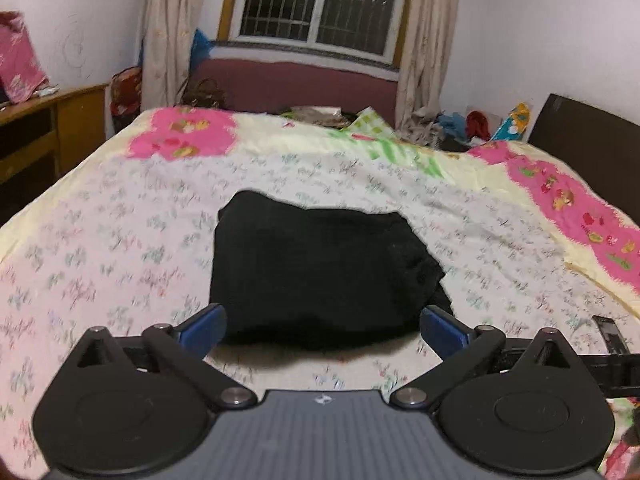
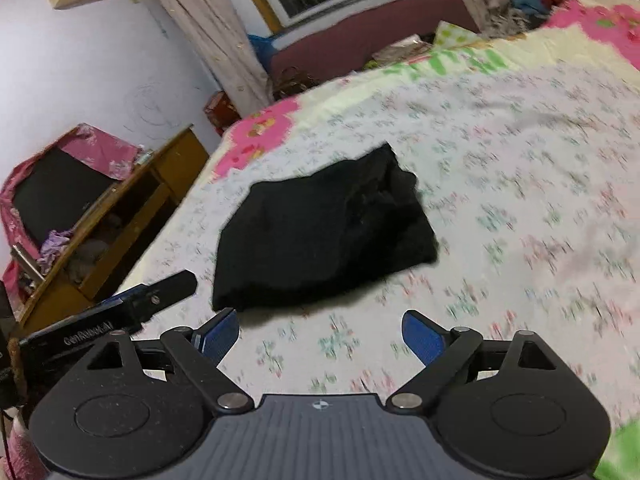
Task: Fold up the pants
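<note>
Clearly the pants (image 1: 320, 276) lie as a compact black bundle on the bed (image 1: 100, 240), dead ahead of the left gripper (image 1: 323, 330), whose blue fingers (image 1: 208, 326) stand wide apart with nothing between them; the bundle's near edge sits just beyond the fingertips and roughly spans the gap between them. From the right gripper (image 2: 320, 338), also spread open and empty, the pants (image 2: 320, 228) lie ahead and a little to the left, with a strip of bare sheet between the fingertips and the cloth, so the left looks the nearer of the two. In the left view the bundle is a broad, roughly rectangular slab, its long axis running across the view, the left edge straight and tidy, the right side lumpier where the cloth bunches into a rounded bulge. In the right view it reads as skewed, the far right corner rising to a point with rumpled folds below it. The fabric is matt, dark and thick-looking, likely soft and slow to hold a crease; it shows little detail against the pale, flower-printed sheet with its pink border (image 1: 568, 204). Judging by the compact shape, the folding seems nearly or wholly done, with at most the bulging right side left to flatten. Part of the left gripper (image 2: 132, 308) shows at the left edge of the right view.
</note>
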A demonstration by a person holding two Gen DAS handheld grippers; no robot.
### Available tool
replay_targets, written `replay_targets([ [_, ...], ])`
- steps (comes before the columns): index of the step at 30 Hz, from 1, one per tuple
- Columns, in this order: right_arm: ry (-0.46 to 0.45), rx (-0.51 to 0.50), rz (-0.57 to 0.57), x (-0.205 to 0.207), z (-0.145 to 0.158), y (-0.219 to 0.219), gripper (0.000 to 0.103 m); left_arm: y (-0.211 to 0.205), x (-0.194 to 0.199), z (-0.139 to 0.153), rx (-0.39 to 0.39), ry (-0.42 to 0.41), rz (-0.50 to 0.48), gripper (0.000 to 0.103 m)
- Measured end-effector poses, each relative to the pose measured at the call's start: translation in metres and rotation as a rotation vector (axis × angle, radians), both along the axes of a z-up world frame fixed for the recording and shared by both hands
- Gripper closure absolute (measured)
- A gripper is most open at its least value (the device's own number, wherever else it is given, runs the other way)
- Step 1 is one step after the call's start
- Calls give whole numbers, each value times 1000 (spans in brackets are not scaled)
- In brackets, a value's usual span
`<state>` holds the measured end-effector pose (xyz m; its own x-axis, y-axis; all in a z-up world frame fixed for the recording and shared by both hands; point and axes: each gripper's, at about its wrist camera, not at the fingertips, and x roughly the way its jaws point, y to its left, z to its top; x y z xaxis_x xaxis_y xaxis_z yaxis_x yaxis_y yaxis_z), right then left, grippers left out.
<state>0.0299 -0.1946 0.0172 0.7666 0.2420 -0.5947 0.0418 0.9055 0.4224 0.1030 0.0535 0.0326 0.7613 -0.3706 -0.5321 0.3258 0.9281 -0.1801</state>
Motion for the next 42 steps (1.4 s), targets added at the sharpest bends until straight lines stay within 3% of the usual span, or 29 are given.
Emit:
replay_targets([
  [4, 9, 0, -13, -11, -3, 3, 21, -5, -13, -10, 91, 4, 10, 0],
  [9, 27, -70, -27, -16, -6, 16, 20, -1, -23, -10, 67, 31, 22, 0],
  [14, 74, -95, -50, -17, -17, 22, 20, -9, -36, -15, 172, 23, 5, 0],
  [17, 79, -139, -54, -22, -20, 28, 19, -6, -41, -17, 152, 36, 7, 0],
  [26, 127, -140, -59, -36, -29, 35, 19, -1, -49, -26, 117, 115, 33, 0],
  [30, 132, -149, -58, -41, -30, 39, 19, -9, -53, -30, 205, 115, 47, 0],
  [34, 141, -158, -58, -43, -32, 40, 18, -6, -57, -27, 164, 127, 40, 0],
  [42, 143, -158, -65, -47, -32, 40, 18, -7, -64, -26, 172, 114, 38, 0],
])
